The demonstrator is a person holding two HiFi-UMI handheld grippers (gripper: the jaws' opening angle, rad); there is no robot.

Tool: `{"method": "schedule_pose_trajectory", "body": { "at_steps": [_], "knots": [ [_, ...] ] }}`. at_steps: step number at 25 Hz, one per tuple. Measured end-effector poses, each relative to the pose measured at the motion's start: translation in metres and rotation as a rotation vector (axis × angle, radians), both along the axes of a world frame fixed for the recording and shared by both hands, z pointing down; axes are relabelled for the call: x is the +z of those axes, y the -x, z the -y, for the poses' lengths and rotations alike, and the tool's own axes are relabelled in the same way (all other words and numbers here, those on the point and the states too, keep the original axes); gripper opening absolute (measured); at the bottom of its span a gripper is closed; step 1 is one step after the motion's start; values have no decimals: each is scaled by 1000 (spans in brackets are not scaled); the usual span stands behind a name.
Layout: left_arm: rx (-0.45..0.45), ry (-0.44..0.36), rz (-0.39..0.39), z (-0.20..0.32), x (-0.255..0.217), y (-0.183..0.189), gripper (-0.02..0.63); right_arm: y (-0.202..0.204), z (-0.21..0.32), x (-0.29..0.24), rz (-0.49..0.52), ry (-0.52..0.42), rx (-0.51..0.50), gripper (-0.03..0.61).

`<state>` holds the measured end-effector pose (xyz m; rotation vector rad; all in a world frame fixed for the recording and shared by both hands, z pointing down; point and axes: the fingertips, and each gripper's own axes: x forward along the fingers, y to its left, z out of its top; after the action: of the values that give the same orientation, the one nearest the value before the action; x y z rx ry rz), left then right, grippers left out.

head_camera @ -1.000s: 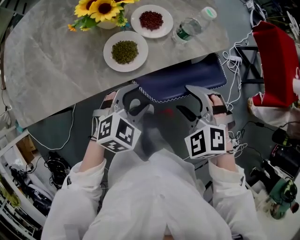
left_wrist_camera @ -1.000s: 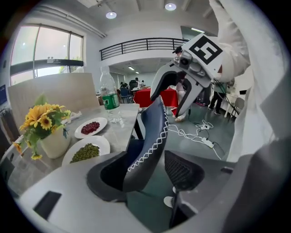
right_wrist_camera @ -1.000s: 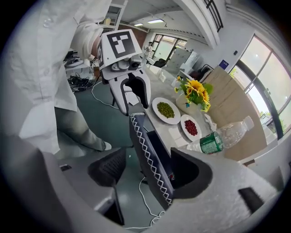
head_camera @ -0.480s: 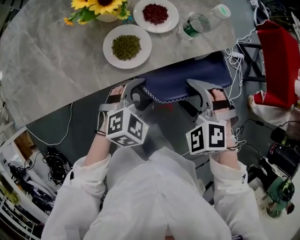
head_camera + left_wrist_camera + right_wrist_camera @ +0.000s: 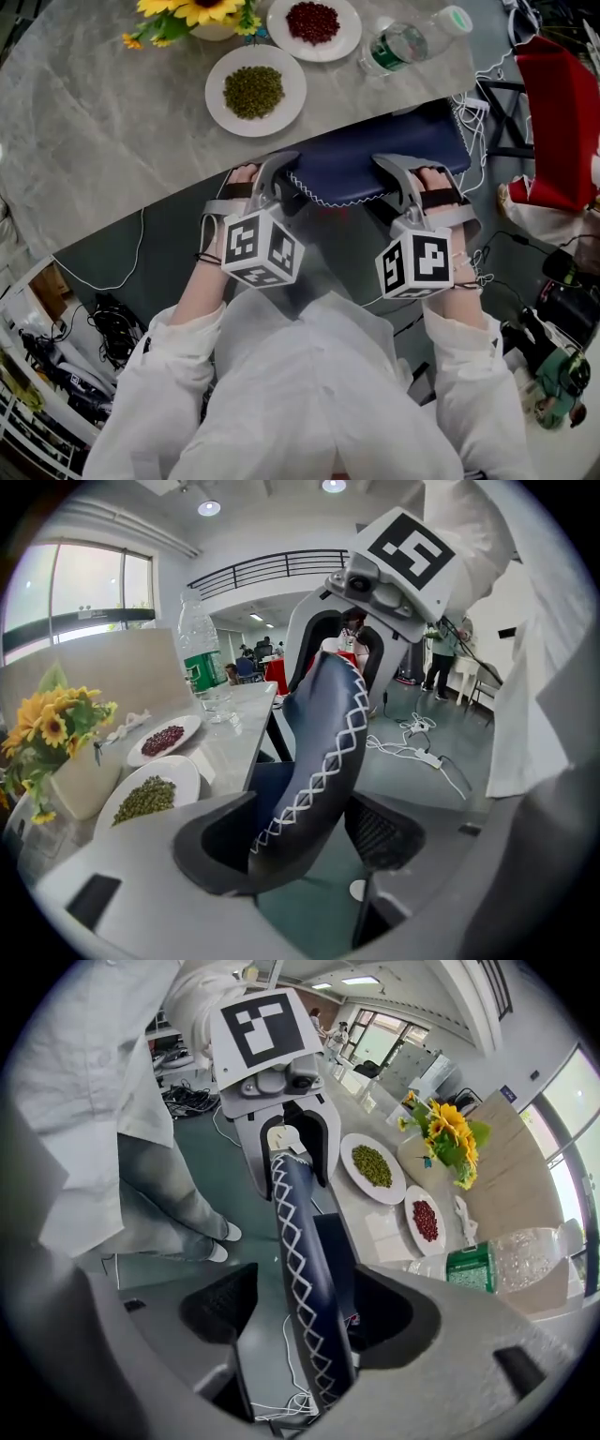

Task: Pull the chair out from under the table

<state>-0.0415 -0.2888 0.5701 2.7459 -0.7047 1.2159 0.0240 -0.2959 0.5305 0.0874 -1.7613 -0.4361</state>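
Note:
The chair's navy back (image 5: 375,159), edged with white cross-stitching, stands tucked against the rim of the grey marble table (image 5: 112,122). My left gripper (image 5: 279,183) straddles the left end of the back's top edge, and my right gripper (image 5: 394,187) straddles the right end. In the left gripper view the stitched back (image 5: 323,752) runs between the jaws of the left gripper (image 5: 300,841), close to the left pad. The right gripper (image 5: 307,1316) also has the back (image 5: 300,1251) between its pads without pressing on it. Both pairs of jaws have just been opening and stand wide.
On the table stand a plate of green beans (image 5: 255,89), a plate of red beans (image 5: 312,23), a water bottle (image 5: 412,39) and sunflowers (image 5: 187,11). White cables (image 5: 473,122) and a red object (image 5: 558,122) lie right of the chair. The person's legs are close behind it.
Both grippers have moved down and forward onto the top edge of the chair back, and their jaws have spread wider. The chair has not moved.

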Motion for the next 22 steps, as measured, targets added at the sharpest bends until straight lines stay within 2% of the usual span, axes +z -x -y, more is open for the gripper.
{"method": "schedule_pose_trajectory", "body": {
  "at_steps": [6, 13, 14, 16, 22],
  "knots": [
    [57, -18, 57, 3, 9, -6, 281, -1, 1, 8, -14, 13, -6, 282],
    [79, -50, 90, 5, 11, -8, 281, -1, 4, 11, -24, -3, -19, 279],
    [80, -55, 90, 5, 11, -9, 281, -2, 5, 12, -32, -15, -29, 269],
    [80, -66, 90, 5, 11, -9, 279, -3, 8, 12, -46, -41, -47, 155],
    [77, -51, 102, 5, 13, -9, 265, -1, 10, 11, -32, -54, -40, 135]
  ]
}}
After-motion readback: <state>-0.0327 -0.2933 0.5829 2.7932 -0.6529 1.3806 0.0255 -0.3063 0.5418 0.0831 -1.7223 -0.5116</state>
